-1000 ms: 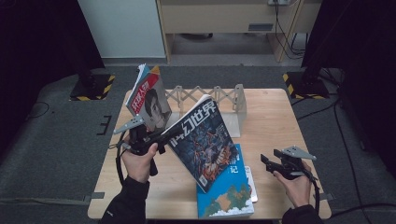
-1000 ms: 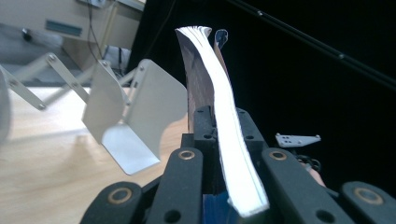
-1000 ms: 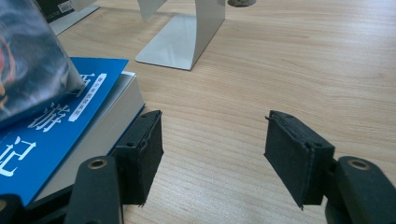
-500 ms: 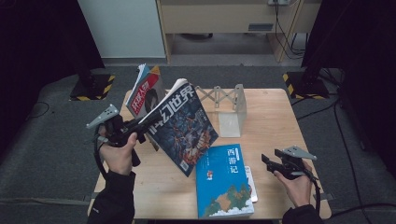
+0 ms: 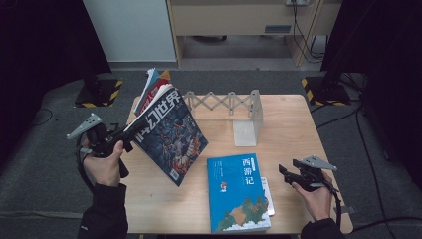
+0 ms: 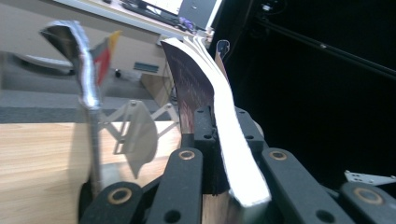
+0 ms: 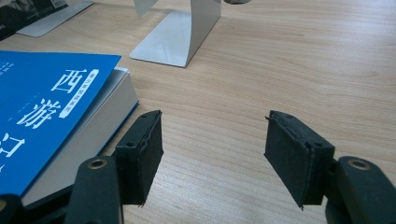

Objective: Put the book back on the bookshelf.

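Gripping a dark magazine [image 5: 169,134] titled "幻世界", the left gripper [image 5: 122,137] holds it tilted over the table's [image 5: 298,129] left side. Right gripper [image 5: 284,173] rests released beside the blue book [image 5: 238,191] "西游记".

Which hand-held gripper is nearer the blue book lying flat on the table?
Right. The right hand-held gripper sits open just beside the blue book; the left hand-held gripper is farther off, holding a magazine up.
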`<state>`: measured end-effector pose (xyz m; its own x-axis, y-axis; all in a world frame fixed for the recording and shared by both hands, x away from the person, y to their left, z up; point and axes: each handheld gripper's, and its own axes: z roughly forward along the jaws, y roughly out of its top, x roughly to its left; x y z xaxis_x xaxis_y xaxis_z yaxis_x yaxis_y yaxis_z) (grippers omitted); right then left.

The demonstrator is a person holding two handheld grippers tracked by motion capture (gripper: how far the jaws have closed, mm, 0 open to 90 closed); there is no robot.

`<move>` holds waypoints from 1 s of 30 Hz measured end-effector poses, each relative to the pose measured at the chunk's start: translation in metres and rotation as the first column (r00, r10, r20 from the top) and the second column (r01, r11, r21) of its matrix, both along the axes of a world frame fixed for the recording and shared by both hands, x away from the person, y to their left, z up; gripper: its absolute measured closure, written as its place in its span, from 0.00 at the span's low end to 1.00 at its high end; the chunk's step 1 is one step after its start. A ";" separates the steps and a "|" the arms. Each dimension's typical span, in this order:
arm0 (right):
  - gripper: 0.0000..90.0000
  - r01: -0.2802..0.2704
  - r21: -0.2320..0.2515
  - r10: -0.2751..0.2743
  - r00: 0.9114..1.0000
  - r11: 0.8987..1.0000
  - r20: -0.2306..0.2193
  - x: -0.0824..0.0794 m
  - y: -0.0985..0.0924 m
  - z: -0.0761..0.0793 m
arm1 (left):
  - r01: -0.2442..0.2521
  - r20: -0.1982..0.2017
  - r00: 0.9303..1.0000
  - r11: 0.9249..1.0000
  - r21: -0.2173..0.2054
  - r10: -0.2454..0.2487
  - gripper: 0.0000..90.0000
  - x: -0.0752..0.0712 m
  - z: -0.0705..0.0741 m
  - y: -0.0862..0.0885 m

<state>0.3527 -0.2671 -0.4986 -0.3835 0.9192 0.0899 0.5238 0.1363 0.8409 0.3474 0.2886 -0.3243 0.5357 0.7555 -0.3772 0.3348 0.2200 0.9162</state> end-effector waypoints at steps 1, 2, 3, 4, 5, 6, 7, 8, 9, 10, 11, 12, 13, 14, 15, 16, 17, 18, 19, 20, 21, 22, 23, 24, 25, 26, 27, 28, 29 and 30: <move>0.41 0.001 -0.001 -0.001 1.000 1.000 0.000 0.000 0.000 0.000 | -0.010 0.001 1.000 1.000 0.004 0.010 0.91 0.000 0.001 0.001; 0.41 0.002 0.000 -0.002 1.000 1.000 -0.002 0.000 0.000 0.000 | -0.020 0.002 1.000 1.000 0.008 0.020 0.91 0.001 0.001 0.003; 0.41 0.001 0.000 -0.001 1.000 1.000 -0.005 0.000 0.000 0.000 | -0.032 0.003 0.999 0.999 0.015 0.032 0.91 0.002 0.002 0.004; 0.41 0.002 0.000 -0.002 1.000 1.000 -0.004 0.000 0.000 0.000 | -0.041 0.003 0.999 0.999 0.022 0.041 0.91 0.004 0.002 0.004; 0.41 0.002 -0.001 -0.002 1.000 1.000 -0.002 0.000 0.000 0.000 | -0.051 0.003 0.999 0.998 0.027 0.051 0.91 0.005 0.003 0.005; 0.41 0.002 0.000 -0.002 1.000 1.000 -0.001 0.000 0.000 0.000 | -0.057 0.002 0.998 0.998 0.033 0.057 0.91 0.007 0.003 0.006; 0.41 0.001 0.000 -0.001 1.000 1.000 -0.001 0.000 -0.001 0.000 | -0.064 0.001 0.998 0.997 0.042 0.064 0.91 0.008 0.004 0.006; 0.41 0.003 0.002 -0.003 1.000 1.000 -0.003 0.000 -0.001 0.000 | -0.068 0.001 0.998 0.996 0.050 0.068 0.91 0.009 0.004 0.007; 0.41 0.004 0.003 -0.004 1.000 1.000 -0.003 0.000 -0.001 0.000 | -0.075 -0.001 0.997 0.996 0.055 0.075 0.91 0.010 0.005 0.007; 0.41 0.004 0.002 -0.004 1.000 1.000 -0.003 0.000 -0.001 0.000 | -0.080 -0.001 0.997 0.995 0.062 0.080 0.91 0.011 0.005 0.008; 0.41 0.004 0.002 -0.004 1.000 1.000 -0.003 0.000 -0.001 0.000 | -0.088 -0.002 0.996 0.994 0.064 0.088 0.91 0.013 0.006 0.008; 0.41 0.004 0.002 -0.004 1.000 1.000 -0.002 0.000 -0.001 0.000 | -0.097 -0.003 0.995 0.993 0.068 0.098 0.91 0.014 0.006 0.008; 0.41 0.005 0.001 -0.005 1.000 1.000 -0.002 0.000 -0.001 0.000 | -0.105 -0.002 0.994 0.992 0.073 0.105 0.91 0.015 0.007 0.008; 0.41 0.004 0.000 -0.004 1.000 1.000 -0.002 0.000 -0.001 0.000 | -0.113 -0.004 0.994 0.991 0.076 0.114 0.91 0.017 0.007 0.007; 0.41 0.001 -0.002 -0.001 1.000 1.000 -0.004 0.000 -0.001 0.000 | -0.124 -0.005 0.992 0.989 0.084 0.125 0.91 0.019 0.007 0.005; 0.41 0.003 -0.001 -0.003 1.000 1.000 -0.003 0.001 0.000 0.000 | -0.130 -0.005 0.991 0.988 0.089 0.131 0.91 0.021 0.007 0.003; 0.41 0.002 -0.002 -0.002 1.000 1.000 -0.002 0.001 0.000 0.000 | -0.138 -0.002 0.990 0.985 0.100 0.139 0.91 0.023 0.007 0.001; 0.41 0.002 -0.002 -0.002 1.000 1.000 -0.001 0.001 0.000 0.000 | -0.149 0.002 0.989 0.983 0.107 0.150 0.91 0.025 0.007 -0.001; 0.41 0.001 -0.002 -0.001 1.000 1.000 -0.002 0.001 0.000 0.000 | -0.160 0.008 0.987 0.980 0.116 0.160 0.91 0.027 0.007 -0.004; 0.41 0.000 -0.003 0.000 1.000 1.000 -0.003 0.002 0.000 0.000 | -0.166 0.012 0.986 0.979 0.120 0.166 0.91 0.029 0.006 -0.006; 0.41 -0.003 -0.006 0.003 1.000 1.000 -0.002 0.002 0.000 0.000 | -0.177 0.016 0.984 0.976 0.126 0.176 0.91 0.031 0.006 -0.008; 0.41 -0.003 -0.006 0.003 1.000 1.000 -0.002 0.002 0.000 0.000 | -0.185 0.020 0.983 0.975 0.126 0.184 0.91 0.033 0.005 -0.010; 0.41 -0.001 -0.004 0.001 1.000 1.000 -0.002 0.002 0.000 0.000 | -0.193 0.022 0.981 0.972 0.132 0.192 0.91 0.035 0.004 -0.012; 0.41 0.000 -0.004 0.000 1.000 1.000 -0.001 0.002 0.000 0.000 | -0.204 0.025 0.979 0.970 0.135 0.202 0.91 0.037 0.004 -0.014; 0.41 0.000 -0.003 0.000 1.000 1.000 -0.001 0.002 0.000 0.000 | -0.210 0.029 0.978 0.967 0.142 0.208 0.91 0.038 0.003 -0.016; 0.41 0.002 -0.002 -0.002 1.000 1.000 -0.003 0.002 0.000 0.000 | -0.219 0.036 0.976 0.964 0.153 0.216 0.91 0.040 0.002 -0.019; 0.41 0.000 -0.004 0.000 1.000 1.000 -0.005 0.002 -0.001 0.000 | -0.229 0.044 0.973 0.959 0.164 0.225 0.91 0.043 0.001 -0.023; 0.41 0.000 -0.005 0.000 1.000 1.000 -0.004 0.002 -0.001 0.000 | -0.236 0.047 0.972 0.957 0.168 0.231 0.91 0.044 0.000 -0.025; 0.41 0.000 -0.005 0.000 1.000 1.000 -0.003 0.003 0.000 0.000 | -0.242 0.049 0.970 0.955 0.173 0.237 0.91 0.046 0.000 -0.027; 0.41 -0.001 -0.006 0.000 1.000 1.000 -0.003 0.003 0.000 -0.001 | -0.243 0.046 0.970 0.953 0.179 0.238 0.91 0.048 -0.001 -0.028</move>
<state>0.3554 -0.2675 -0.4991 -0.3837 0.9195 0.0857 0.5260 0.1413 0.8387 0.3959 0.2602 -0.3256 0.3368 0.9176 -0.2110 0.2700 0.1206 0.9553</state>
